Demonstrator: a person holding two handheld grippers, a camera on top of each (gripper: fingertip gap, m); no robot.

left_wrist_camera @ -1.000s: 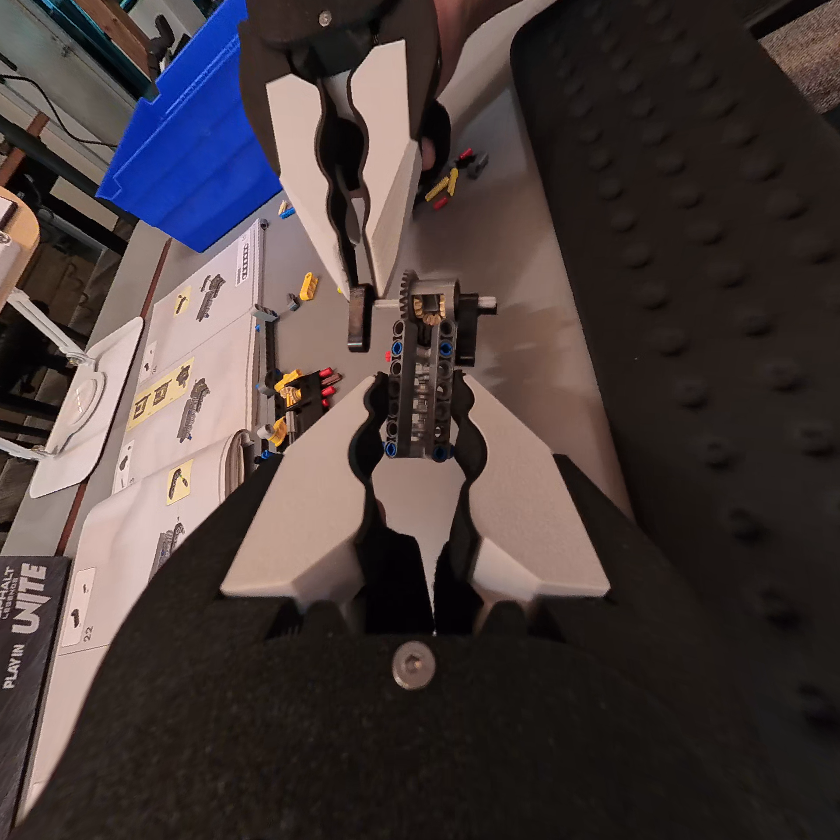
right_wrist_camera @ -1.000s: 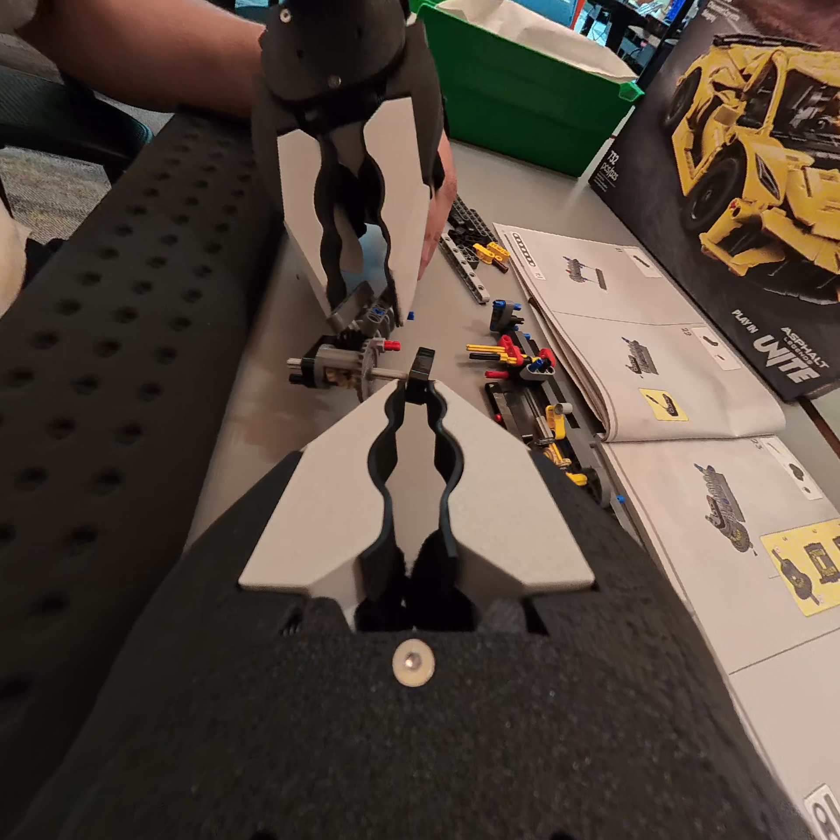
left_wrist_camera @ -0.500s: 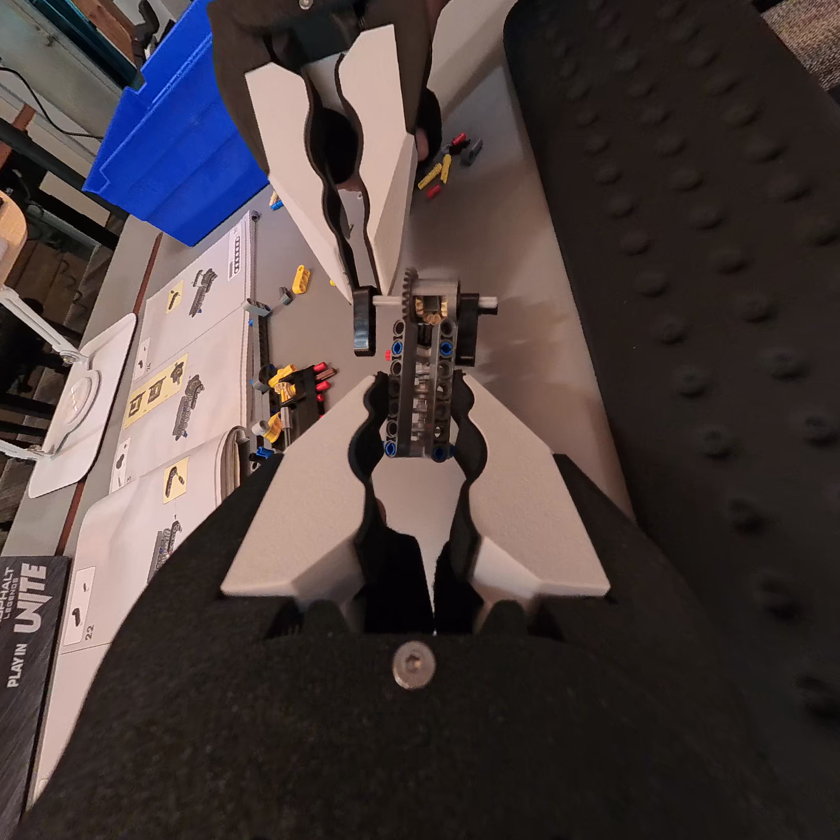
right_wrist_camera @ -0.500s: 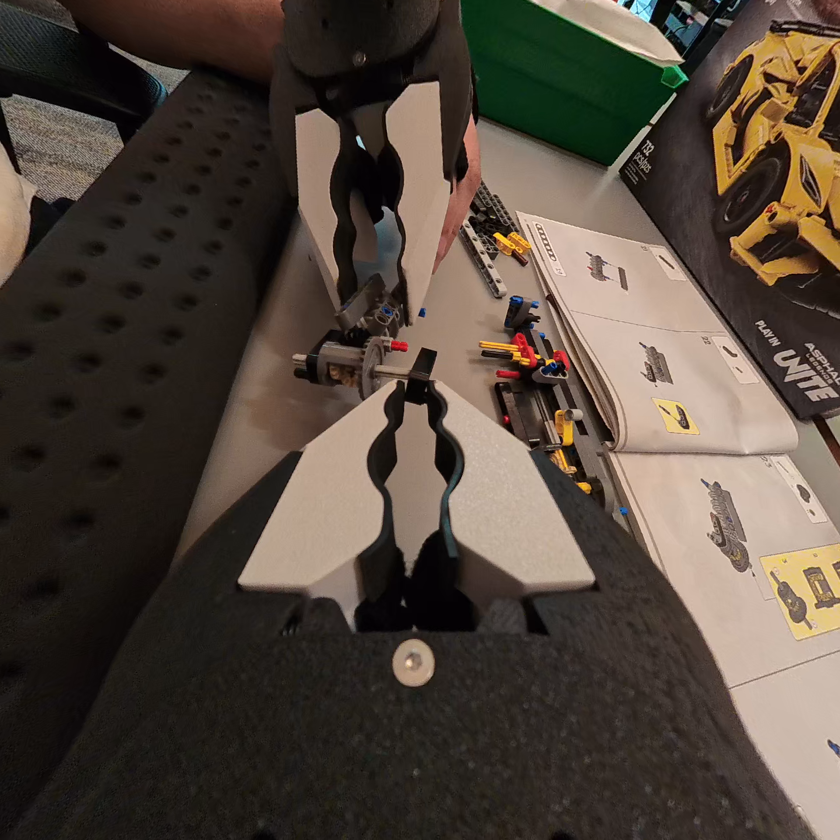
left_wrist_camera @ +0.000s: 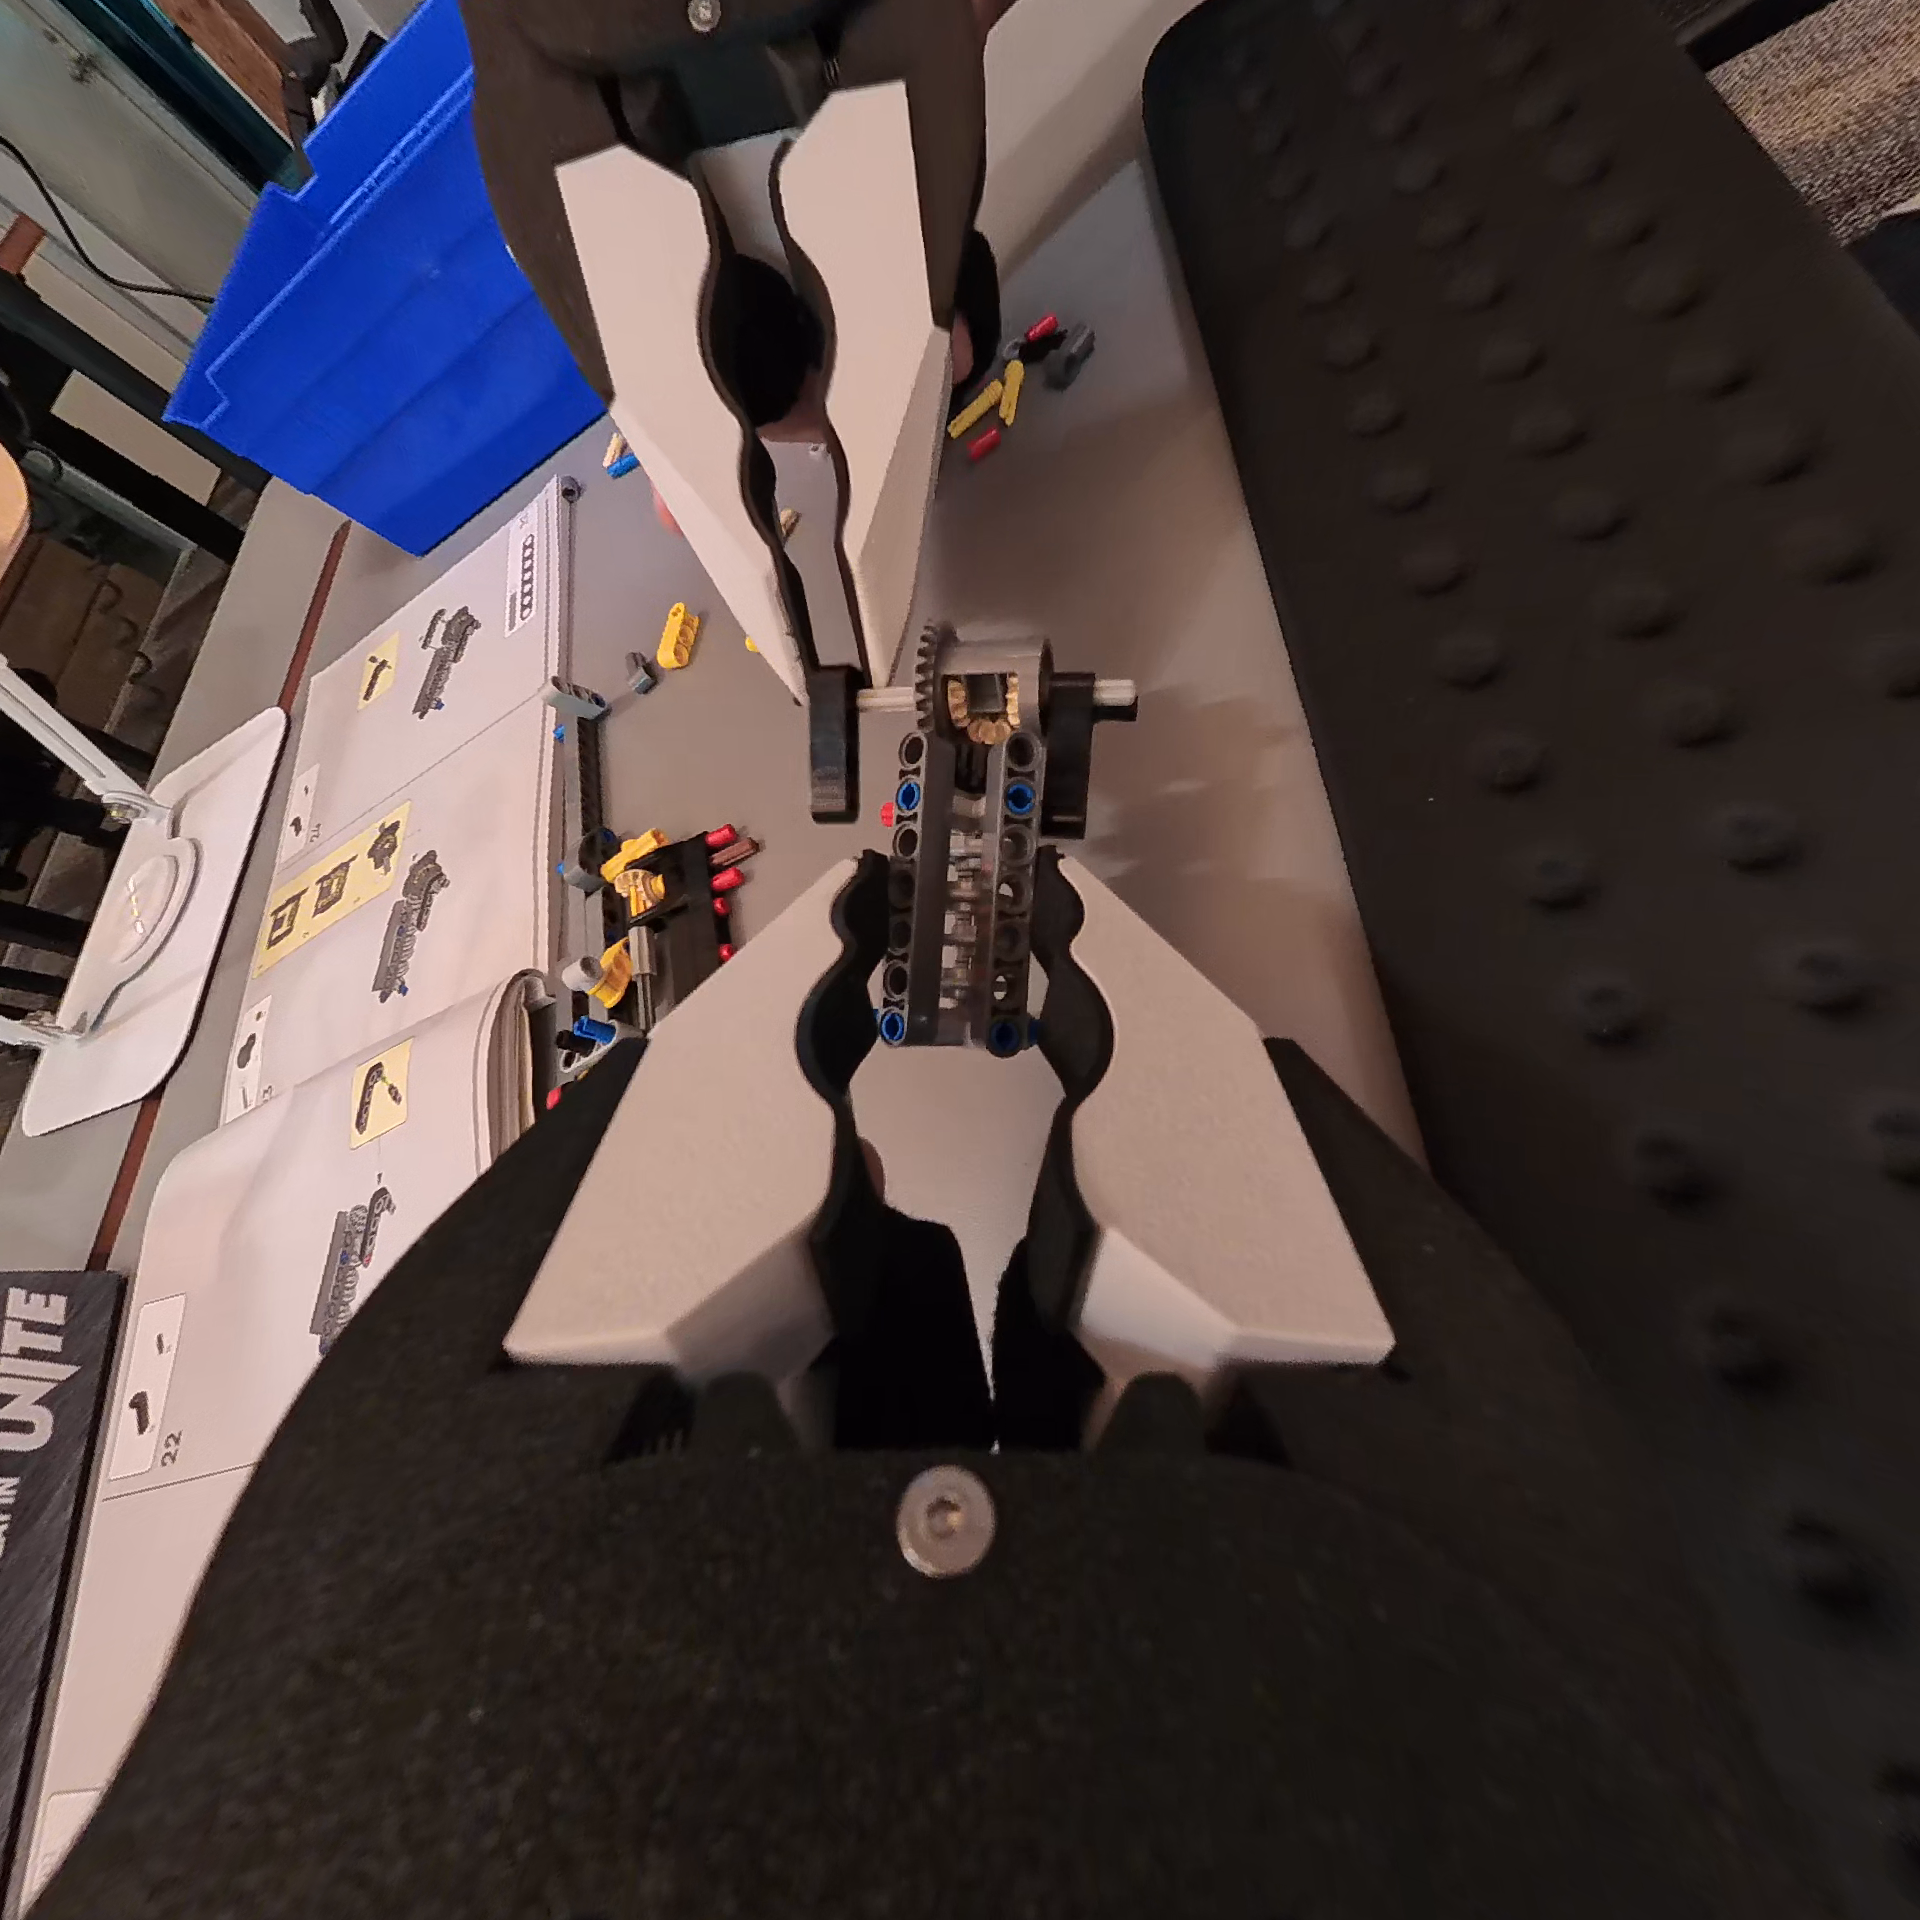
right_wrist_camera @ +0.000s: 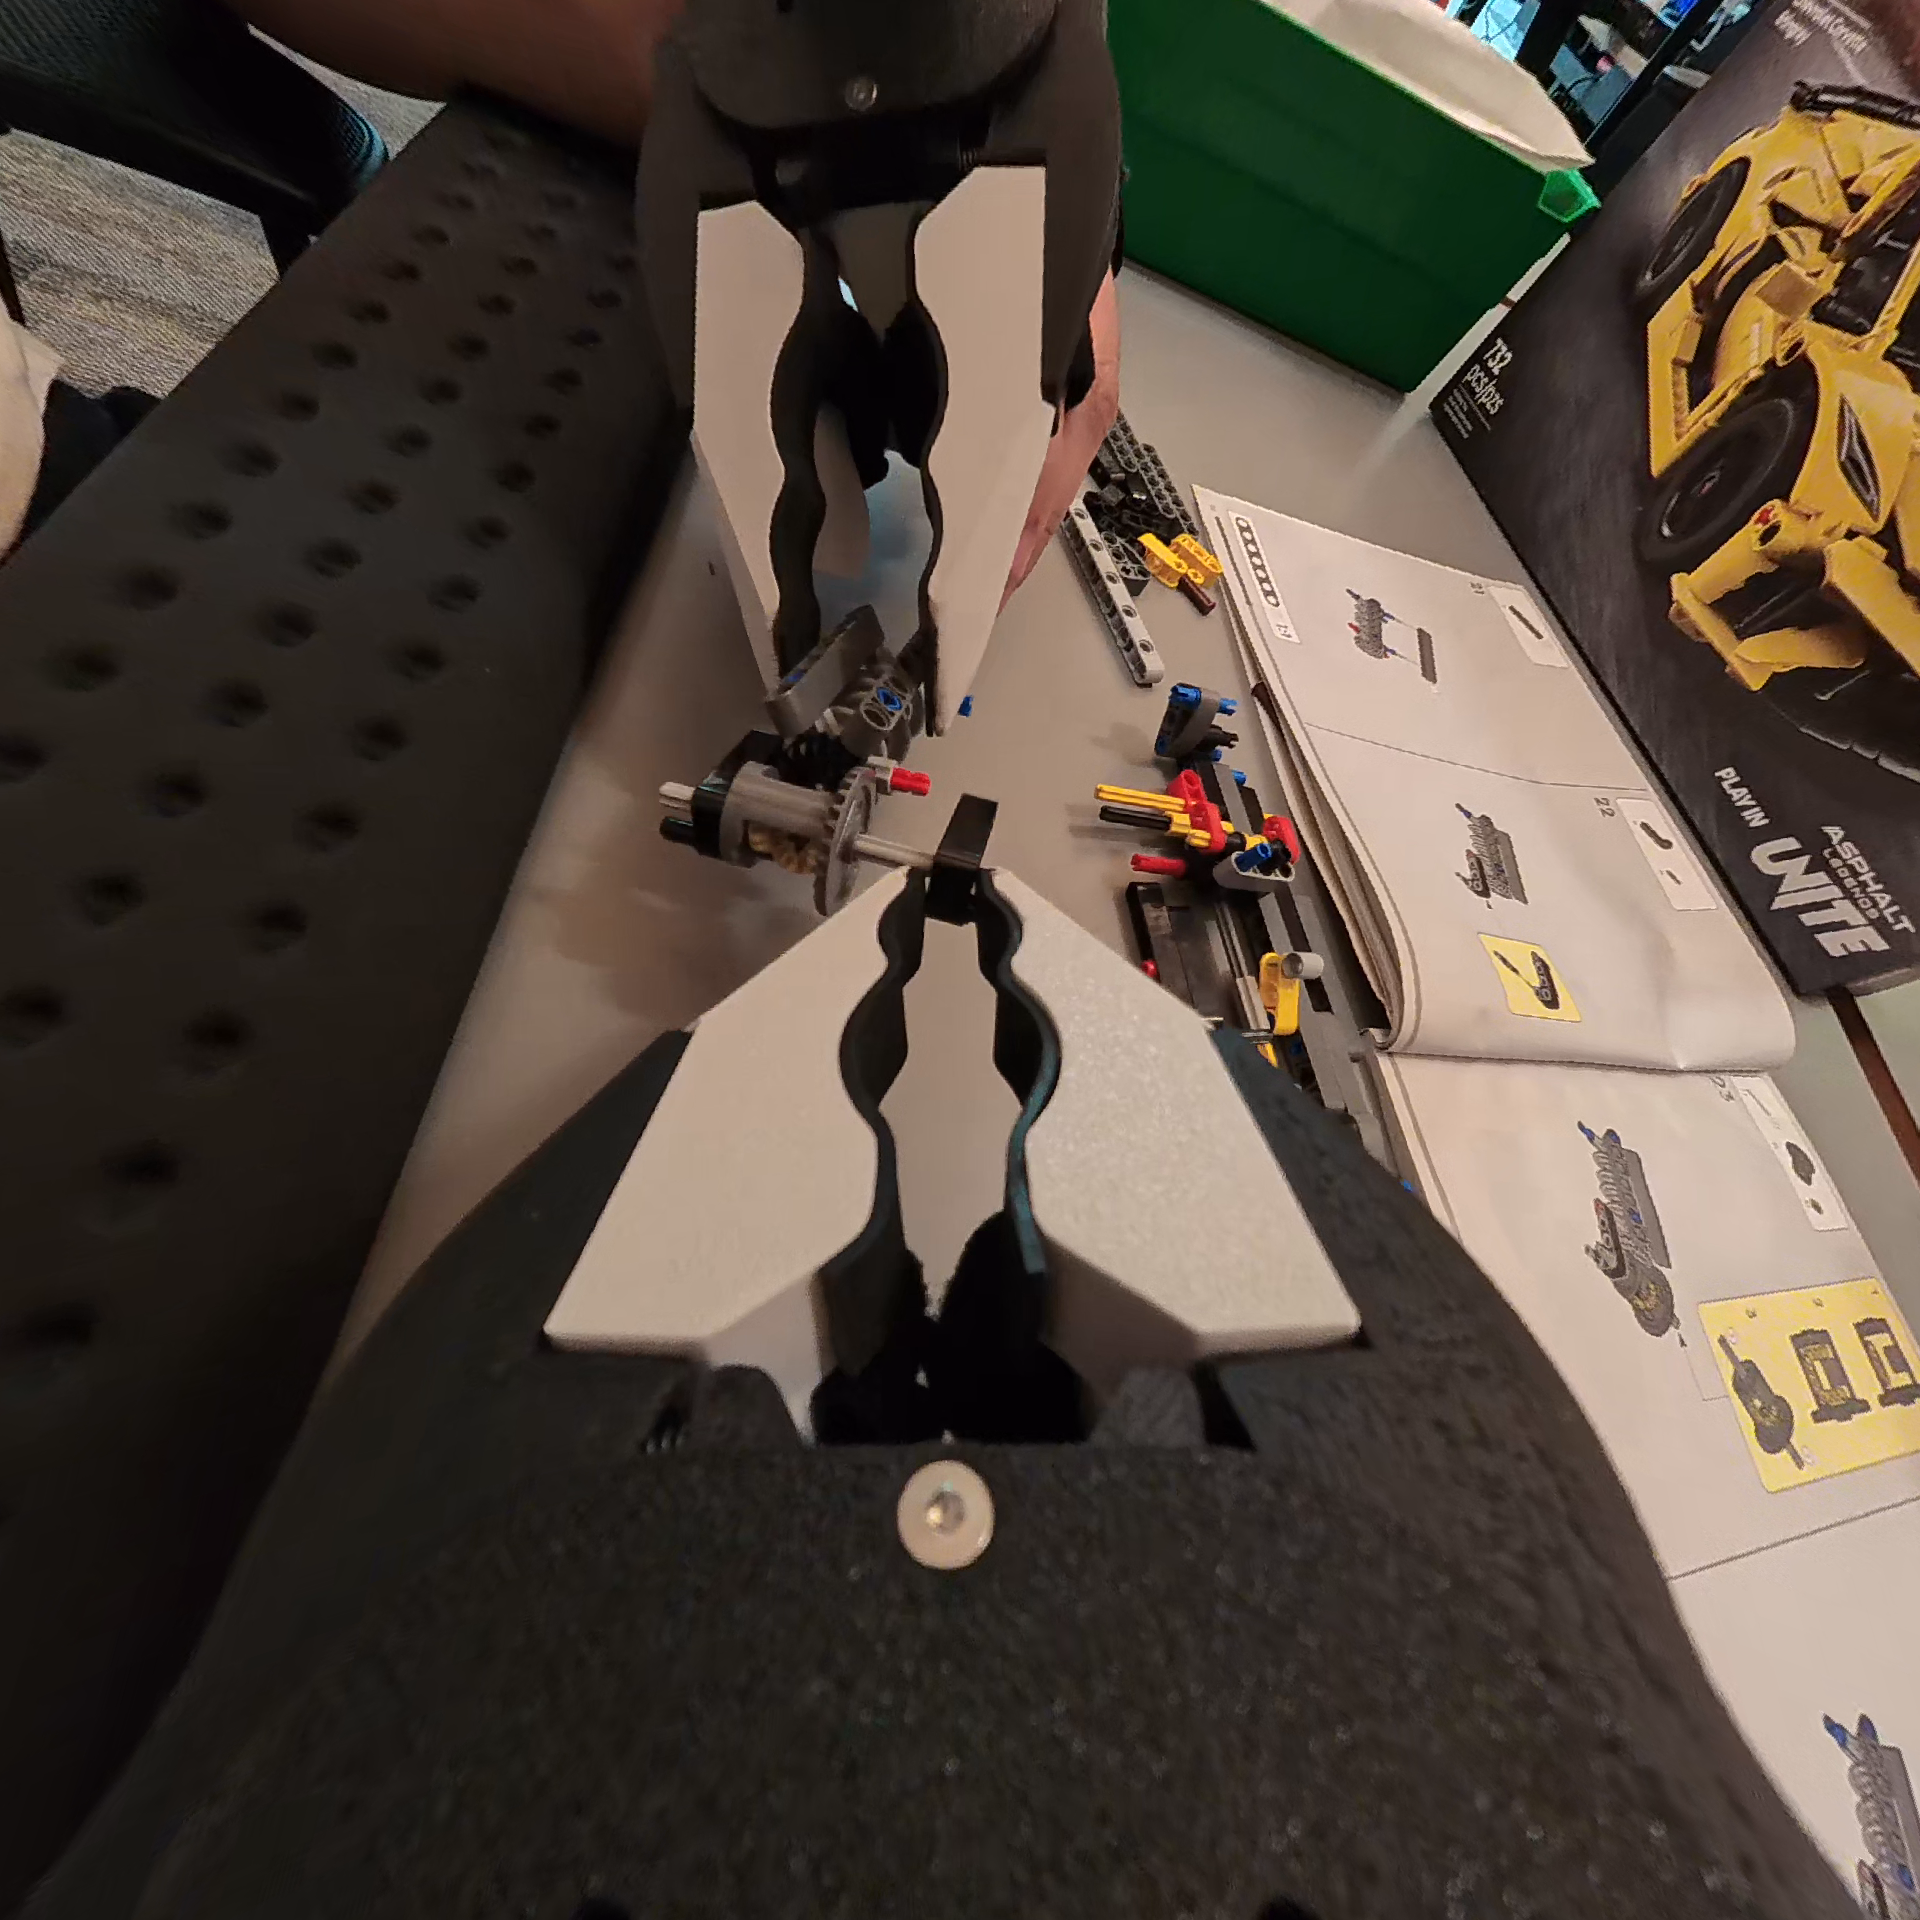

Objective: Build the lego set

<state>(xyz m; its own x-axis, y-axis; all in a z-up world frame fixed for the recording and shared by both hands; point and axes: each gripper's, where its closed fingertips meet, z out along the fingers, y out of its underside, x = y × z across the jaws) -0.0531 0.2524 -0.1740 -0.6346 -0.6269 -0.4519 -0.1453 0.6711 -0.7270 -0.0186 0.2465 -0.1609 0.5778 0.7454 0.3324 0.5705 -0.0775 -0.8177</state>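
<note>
Centrally, on a grey table (left_wrist_camera: 1226,582), sits a small lego assembly (left_wrist_camera: 961,883): two grey beams with holes, side by side, capped by a gear housing with a pale axle running through it. The left gripper (left_wrist_camera: 956,914) has its two white fingers closed on the sides of the beams, holding the assembly just above the tabletop. The right gripper (right_wrist_camera: 945,894) has its fingertips pinched on a small black piece (right_wrist_camera: 961,842) that sits on one end of the axle, beside the gear; in the left wrist view this same gripper (left_wrist_camera: 836,681) reaches down from above with the black piece (left_wrist_camera: 831,748) at its tips. Just beyond the assembly, away from the foam pad, loose red, yellow and black parts (right_wrist_camera: 1205,831) lie scattered, with an open instruction booklet (right_wrist_camera: 1455,790) past them and the set's box (right_wrist_camera: 1745,436), showing a yellow car, farther still. A dimpled black foam pad (left_wrist_camera: 1558,727) lies along the assembly's other side. A blue bin (left_wrist_camera: 384,312) and a green bin (right_wrist_camera: 1309,177) stand at the far ends of the table.
</note>
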